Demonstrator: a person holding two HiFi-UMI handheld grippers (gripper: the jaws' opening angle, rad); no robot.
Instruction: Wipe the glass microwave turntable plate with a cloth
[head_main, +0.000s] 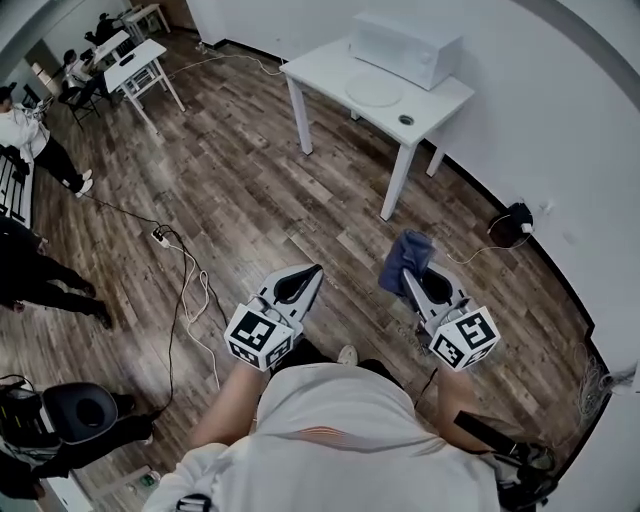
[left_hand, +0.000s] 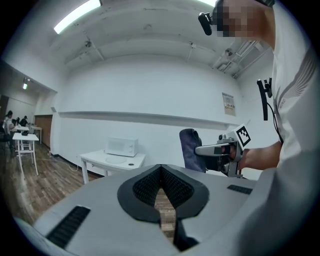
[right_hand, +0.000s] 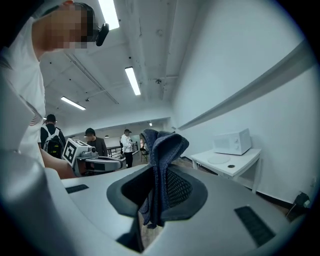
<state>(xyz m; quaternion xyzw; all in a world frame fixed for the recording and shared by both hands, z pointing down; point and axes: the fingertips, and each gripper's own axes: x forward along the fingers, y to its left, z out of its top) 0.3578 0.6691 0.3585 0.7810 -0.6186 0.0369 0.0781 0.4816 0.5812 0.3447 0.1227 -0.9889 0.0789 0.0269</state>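
Note:
The clear glass turntable plate (head_main: 374, 89) lies flat on a white table (head_main: 318, 66), in front of a white microwave (head_main: 405, 47); it also shows small in the left gripper view as the plate (left_hand: 118, 160) and in the right gripper view as the plate (right_hand: 219, 159). My right gripper (head_main: 411, 275) is shut on a dark blue cloth (head_main: 404, 258), which stands up from the jaws in the right gripper view (right_hand: 162, 165). My left gripper (head_main: 313, 270) is shut with nothing in it. Both are held near my body, far from the table.
A small dark ring (head_main: 406, 120) sits on the table near the plate. Cables and a power strip (head_main: 160, 237) trail over the wood floor. More white tables (head_main: 135, 62) and several people stand at far left. A white wall runs along the right.

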